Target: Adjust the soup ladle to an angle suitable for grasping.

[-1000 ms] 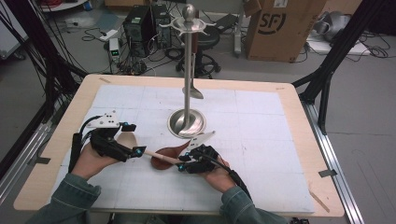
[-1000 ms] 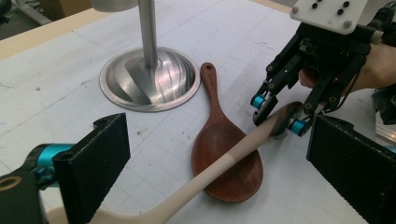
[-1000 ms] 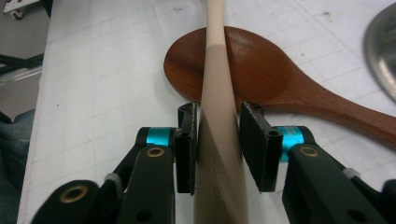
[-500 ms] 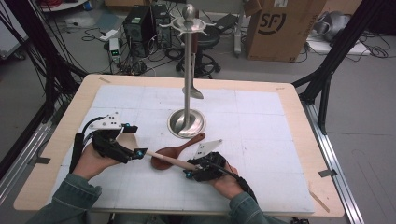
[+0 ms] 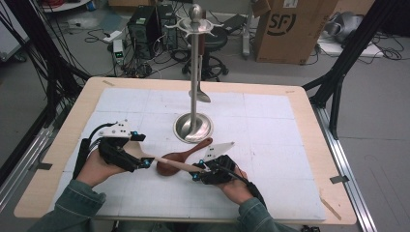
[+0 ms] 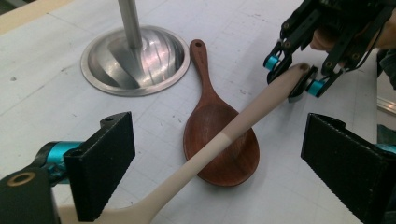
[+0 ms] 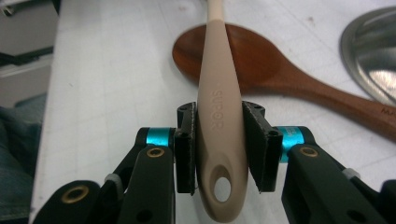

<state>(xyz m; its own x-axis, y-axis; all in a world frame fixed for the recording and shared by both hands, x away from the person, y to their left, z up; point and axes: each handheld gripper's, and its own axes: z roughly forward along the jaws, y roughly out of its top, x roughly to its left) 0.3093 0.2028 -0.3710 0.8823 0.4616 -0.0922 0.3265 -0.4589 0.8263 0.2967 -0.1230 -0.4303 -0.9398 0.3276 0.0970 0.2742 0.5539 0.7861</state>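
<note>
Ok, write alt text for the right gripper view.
The right tool clamps the hanging-hole end of a beige spatula handle, its black pads pressing both sides. The handle runs away over the bowl of a dark wooden spoon lying on the white table mat; the rim of a steel stand base shows at upper right.

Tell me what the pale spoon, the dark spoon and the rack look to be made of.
Pale spoon: probably silicone or plastic, matte beige, with moulded lettering and a smooth hanging hole in the handle held by the right gripper.
Dark spoon: wood, reddish-brown, with a slight sheen and faint grain.
Rack: metal, likely stainless steel; its domed base reflects like a mirror.
</note>
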